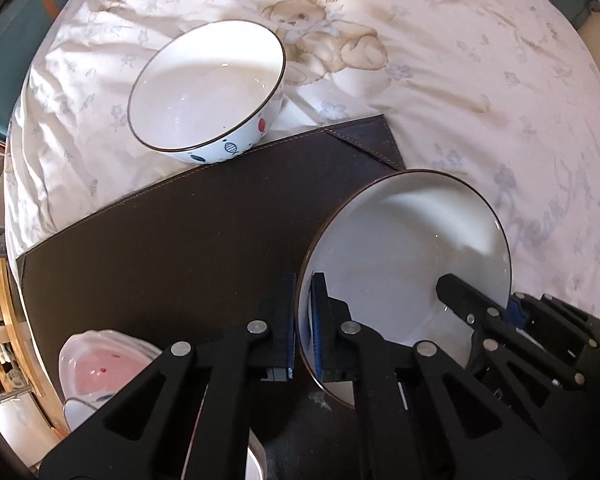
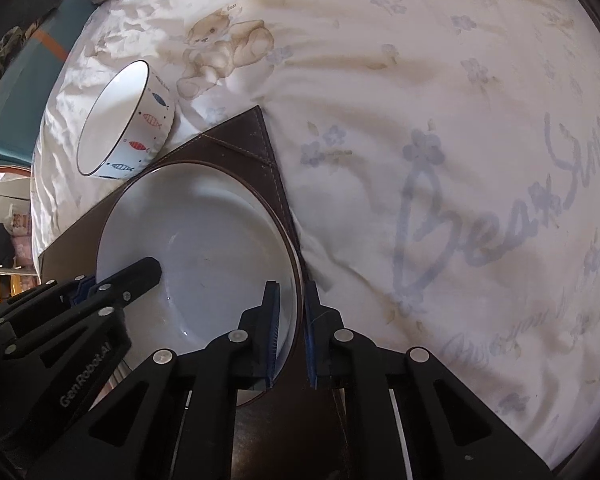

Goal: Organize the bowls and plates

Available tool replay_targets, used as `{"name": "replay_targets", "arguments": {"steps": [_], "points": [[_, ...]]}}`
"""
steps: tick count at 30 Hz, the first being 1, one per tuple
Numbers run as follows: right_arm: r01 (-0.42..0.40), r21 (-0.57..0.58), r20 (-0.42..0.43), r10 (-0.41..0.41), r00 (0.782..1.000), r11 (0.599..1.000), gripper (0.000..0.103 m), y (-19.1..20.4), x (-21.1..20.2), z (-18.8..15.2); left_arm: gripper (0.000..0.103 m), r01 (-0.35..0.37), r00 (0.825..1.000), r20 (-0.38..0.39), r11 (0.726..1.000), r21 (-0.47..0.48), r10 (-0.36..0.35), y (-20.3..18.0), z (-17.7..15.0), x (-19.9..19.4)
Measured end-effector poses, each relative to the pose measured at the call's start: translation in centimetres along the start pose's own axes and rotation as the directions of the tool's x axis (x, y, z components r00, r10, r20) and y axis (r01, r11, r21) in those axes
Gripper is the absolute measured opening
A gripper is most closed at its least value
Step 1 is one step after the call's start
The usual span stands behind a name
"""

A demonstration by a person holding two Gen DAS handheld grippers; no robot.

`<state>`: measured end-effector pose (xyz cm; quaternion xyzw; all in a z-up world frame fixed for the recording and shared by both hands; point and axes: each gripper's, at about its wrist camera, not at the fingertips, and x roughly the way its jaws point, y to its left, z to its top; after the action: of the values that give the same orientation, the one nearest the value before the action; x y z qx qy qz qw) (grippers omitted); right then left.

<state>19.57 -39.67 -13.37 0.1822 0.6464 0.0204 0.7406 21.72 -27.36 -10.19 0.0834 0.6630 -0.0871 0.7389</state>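
You hold a wide white plate point(image 1: 404, 256) with a thin dark rim between your two grippers, one on each side of it. It sits over the right end of a dark brown leather mat point(image 1: 172, 248) with pale stitching, which lies on a cream bedsheet point(image 1: 460, 80) printed with a teddy bear point(image 1: 320, 40) and blue flowers.

Your left gripper point(image 1: 302, 328) is clamped on the plate's left rim, one blue pad outside the rim and one inside. Your right gripper point(image 2: 292, 332) is pinched on the opposite, right rim in the same way. Taking both edges at once looks meant to keep a broad, shallow dish level and stop it from tipping, since a single pinch on one rim would leave it hanging.

Whether the plate still rests on the mat or is just clear of it cannot be told.

To the far left, a deeper white bowl point(image 1: 208, 88) with small red and blue fish on its outside stands at the mat's far edge, partly on the sheet and leaning a little on the soft bedding. It is apart from the plate and untouched.

At the near left edge of the left wrist view, more crockery point(image 1: 100, 368) with a pink inside shows, partly hidden behind the gripper arm.
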Motion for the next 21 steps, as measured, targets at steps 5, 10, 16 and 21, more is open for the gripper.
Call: {"name": "replay_targets", "arguments": {"steps": [5, 10, 16, 21], "points": [[-0.016, -0.009, 0.038, 0.016, 0.999, 1.000, 0.012, 0.2, -2.3, -0.5, 0.005, 0.017, 0.999, 0.032, 1.000, 0.003, -0.018, 0.4, -1.0, -2.2], [-0.028, -0.031, 0.075, 0.030, 0.997, 0.999, 0.012, 1.1, -4.7, -1.4, 0.005, 0.039, 0.996, 0.079, 0.999, 0.020, -0.040, 1.4, -2.1, -5.0], [-0.022, -0.080, 0.122, 0.032, 0.992, 0.997, 0.012, 3.0, -7.6, -3.5, 0.005, 0.046, 0.990, 0.130, 0.999, 0.017, -0.048, 2.4, -4.7, -7.6], [-0.031, -0.118, 0.143, 0.048, 0.989, 0.992, 0.013, 5.3, -9.0, -5.4, 0.005, 0.060, 0.987, 0.151, 0.998, 0.013, -0.062, 4.5, -7.1, -9.6]]}}
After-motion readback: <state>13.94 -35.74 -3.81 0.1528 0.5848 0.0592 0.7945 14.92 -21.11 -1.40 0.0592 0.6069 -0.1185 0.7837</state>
